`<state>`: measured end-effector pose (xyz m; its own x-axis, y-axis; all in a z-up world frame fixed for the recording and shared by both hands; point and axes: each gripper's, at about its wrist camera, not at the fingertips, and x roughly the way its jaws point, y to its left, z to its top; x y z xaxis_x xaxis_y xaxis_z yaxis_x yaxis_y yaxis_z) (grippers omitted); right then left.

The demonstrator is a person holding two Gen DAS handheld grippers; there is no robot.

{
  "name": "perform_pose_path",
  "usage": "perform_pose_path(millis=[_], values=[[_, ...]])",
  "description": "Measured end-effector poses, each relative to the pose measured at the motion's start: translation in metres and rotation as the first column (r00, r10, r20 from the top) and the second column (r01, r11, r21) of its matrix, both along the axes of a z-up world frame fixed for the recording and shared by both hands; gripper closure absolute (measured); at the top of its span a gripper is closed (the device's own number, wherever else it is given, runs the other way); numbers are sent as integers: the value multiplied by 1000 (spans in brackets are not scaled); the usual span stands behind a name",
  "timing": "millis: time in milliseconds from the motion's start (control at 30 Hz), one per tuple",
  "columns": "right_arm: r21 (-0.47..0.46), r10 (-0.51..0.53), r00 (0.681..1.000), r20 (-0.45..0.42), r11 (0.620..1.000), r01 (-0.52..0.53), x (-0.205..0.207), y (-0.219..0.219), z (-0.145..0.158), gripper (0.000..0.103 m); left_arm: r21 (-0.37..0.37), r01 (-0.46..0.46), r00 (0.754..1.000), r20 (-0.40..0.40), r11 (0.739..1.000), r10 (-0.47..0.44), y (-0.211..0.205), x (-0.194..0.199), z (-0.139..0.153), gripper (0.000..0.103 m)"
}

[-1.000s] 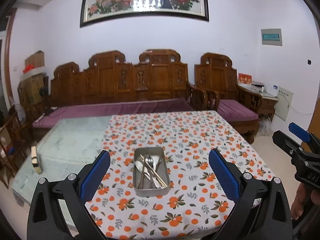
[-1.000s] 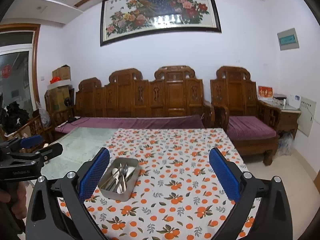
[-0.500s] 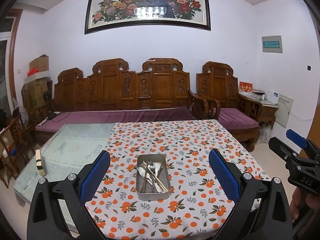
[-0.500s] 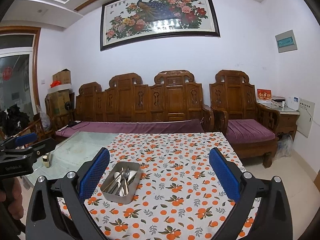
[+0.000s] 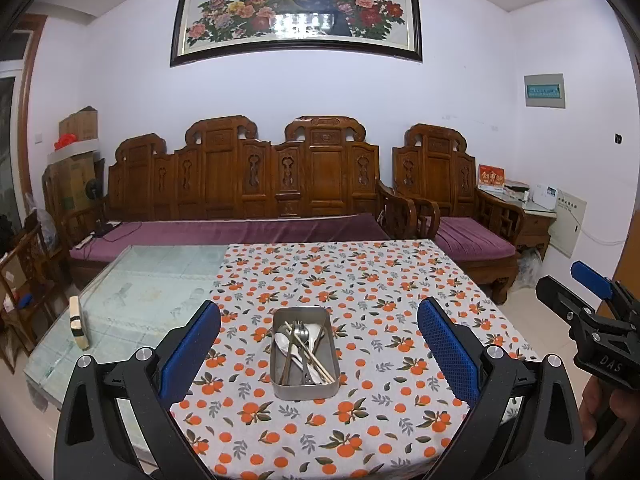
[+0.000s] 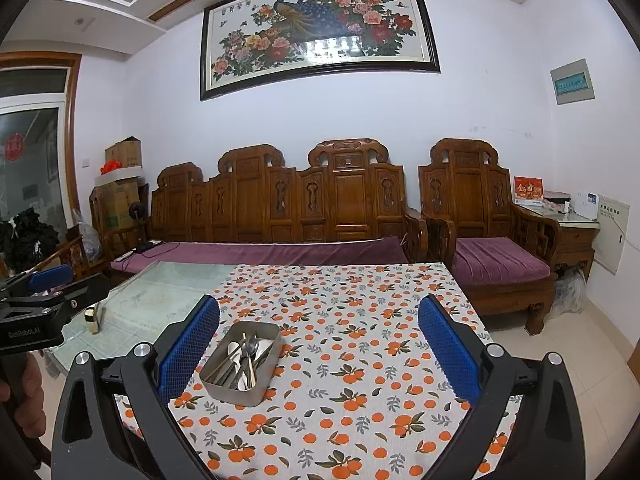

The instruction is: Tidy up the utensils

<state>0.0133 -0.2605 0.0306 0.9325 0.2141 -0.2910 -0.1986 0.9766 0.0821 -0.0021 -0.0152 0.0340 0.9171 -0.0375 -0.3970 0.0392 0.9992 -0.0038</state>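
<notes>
Left gripper (image 5: 319,336): black frame, ribbed blue pads, spread wide and empty above the near worktop edge.
Right gripper (image 6: 319,334): same build, likewise released.
Rectangular steel tin (image 5: 305,353): rounded corners, on the cloth at 6 o'clock in the left view, at 7 o'clock in the right view.
Metal spoons, fork and chopsticks (image 5: 301,346): heaped crosswise inside the tin.
Orange-print tablecloth (image 6: 344,344): covers the right part of the glass-topped worktop (image 5: 132,300).
Left view only: small cream block (image 5: 78,322) standing at 9 o'clock.
Right view only: small gold-capped bottle (image 6: 93,319).
Carved wooden sofa (image 5: 248,184): 12 o'clock, purple cushions.
</notes>
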Motion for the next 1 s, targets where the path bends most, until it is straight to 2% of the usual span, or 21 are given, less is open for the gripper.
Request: perform_pose_path(millis=[1000], values=[[4, 3, 1000, -4, 1000, -3, 2, 0, -3, 3, -2, 4, 1000, -6, 1000, -4, -1, -3, -2, 8]])
